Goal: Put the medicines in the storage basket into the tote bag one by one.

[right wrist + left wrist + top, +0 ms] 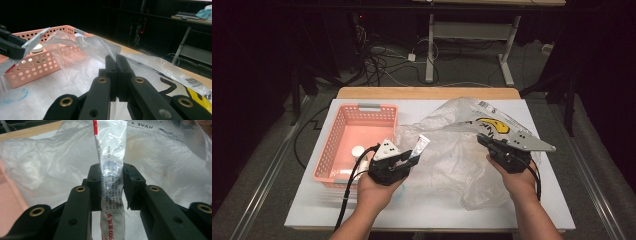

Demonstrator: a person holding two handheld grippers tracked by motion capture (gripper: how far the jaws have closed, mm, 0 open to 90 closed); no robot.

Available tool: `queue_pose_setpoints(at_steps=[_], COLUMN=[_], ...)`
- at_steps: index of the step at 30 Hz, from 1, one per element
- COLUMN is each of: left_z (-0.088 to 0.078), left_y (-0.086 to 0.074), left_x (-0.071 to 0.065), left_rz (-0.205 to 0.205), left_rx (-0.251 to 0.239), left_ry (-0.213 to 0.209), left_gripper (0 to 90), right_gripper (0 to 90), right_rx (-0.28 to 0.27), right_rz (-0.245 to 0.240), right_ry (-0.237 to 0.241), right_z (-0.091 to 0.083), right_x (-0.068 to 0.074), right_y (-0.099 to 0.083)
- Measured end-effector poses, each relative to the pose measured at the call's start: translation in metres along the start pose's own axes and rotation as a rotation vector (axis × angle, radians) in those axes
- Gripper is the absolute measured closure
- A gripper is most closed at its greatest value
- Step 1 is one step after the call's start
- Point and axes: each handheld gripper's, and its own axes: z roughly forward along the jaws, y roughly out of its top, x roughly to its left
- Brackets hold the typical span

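Dark room, white desk (302,210). Left tongs (412,159) grasp a tube (111,170), long axis running out along the jaws, over the bag (452,165). Basket (339,135) lies leftward. Right tongs (484,141) clench the bag's edge.

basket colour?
Pink, perforated basket; clearest in the high view.

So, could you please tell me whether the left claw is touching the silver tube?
Touching: in the left gripper view, the left claw has both jaws pressed against the silver tube.
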Motion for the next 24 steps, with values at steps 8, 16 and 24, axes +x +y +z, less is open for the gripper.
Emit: queue_pose_setpoints(at_steps=[8, 16, 24], left_z=[0.021, 0.041, 0.07], left_y=[0.0, 0.002, 0.01], left_x=[-0.007, -0.012, -0.021], left_rz=[0.011, 0.014, 0.029], left_rx=[0.027, 0.053, 0.083], left_ry=[-0.031, -0.056, -0.084], left_gripper=[68.3, 68.4, 68.3], right_gripper=[90.0, 90.0, 90.0], right_rx=[-0.004, -0.001, -0.007], right_rz=[0.003, 0.001, -0.003], right_ry=[0.001, 0.003, 0.008], right_z=[-0.001, -0.001, 0.0], right_x=[0.0, 0.0, 0.002], right_y=[0.0, 0.0, 0.002])
